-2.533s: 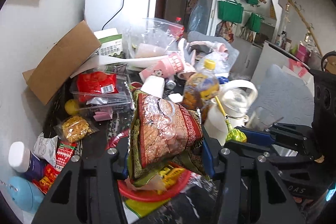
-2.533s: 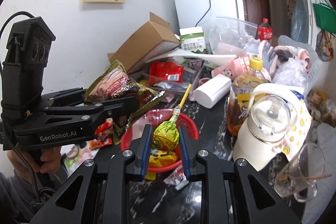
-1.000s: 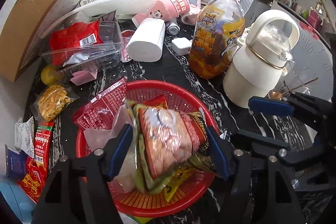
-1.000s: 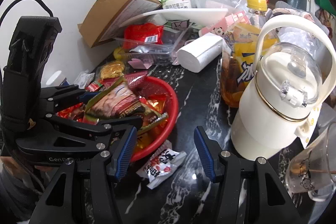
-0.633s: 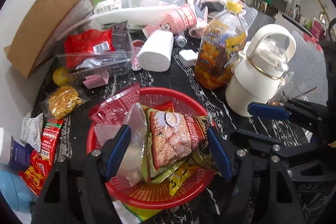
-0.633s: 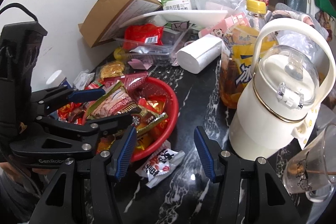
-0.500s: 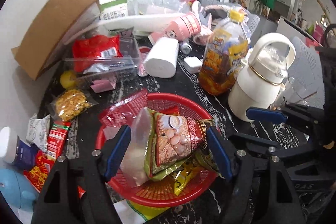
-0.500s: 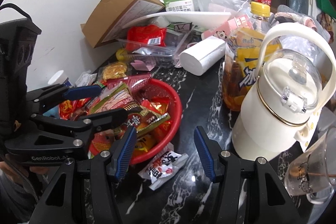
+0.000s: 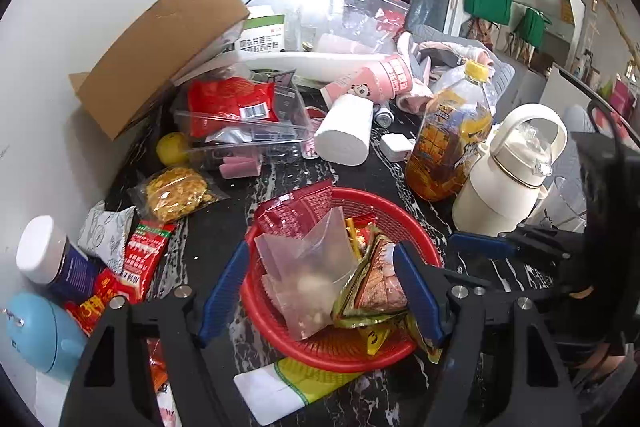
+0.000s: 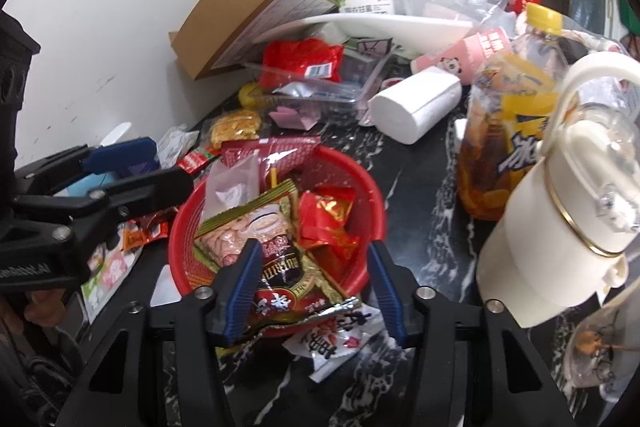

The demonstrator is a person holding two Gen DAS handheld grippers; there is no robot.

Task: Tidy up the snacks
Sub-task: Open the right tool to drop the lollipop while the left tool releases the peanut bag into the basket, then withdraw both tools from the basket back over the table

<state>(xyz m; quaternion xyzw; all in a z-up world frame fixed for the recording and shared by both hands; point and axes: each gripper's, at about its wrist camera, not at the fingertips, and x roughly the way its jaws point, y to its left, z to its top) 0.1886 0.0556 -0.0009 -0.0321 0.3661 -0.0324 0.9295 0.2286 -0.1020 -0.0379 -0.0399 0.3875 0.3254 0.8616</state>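
A red basket stands on the dark marble table with several snacks in it. A green-brown biscuit bag lies in it beside a clear plastic bag. My left gripper hovers open above the basket's near-left side and holds nothing. My right gripper hangs at the basket's near-right rim, its jaws closing. The bag's end shows in the gap, and neither pad presses on it. One of its blue fingers shows to the right of the basket.
A white-red packet lies just in front of the basket. A cream kettle, an oil bottle and a glass cup crowd the right. Loose packets lie at the left. A tissue roll and a cardboard box stand behind.
My left gripper let go of the biscuit bag, which now lies in the basket, then rose and drew back. My right gripper shifted over the basket's rim and its jaws narrowed.
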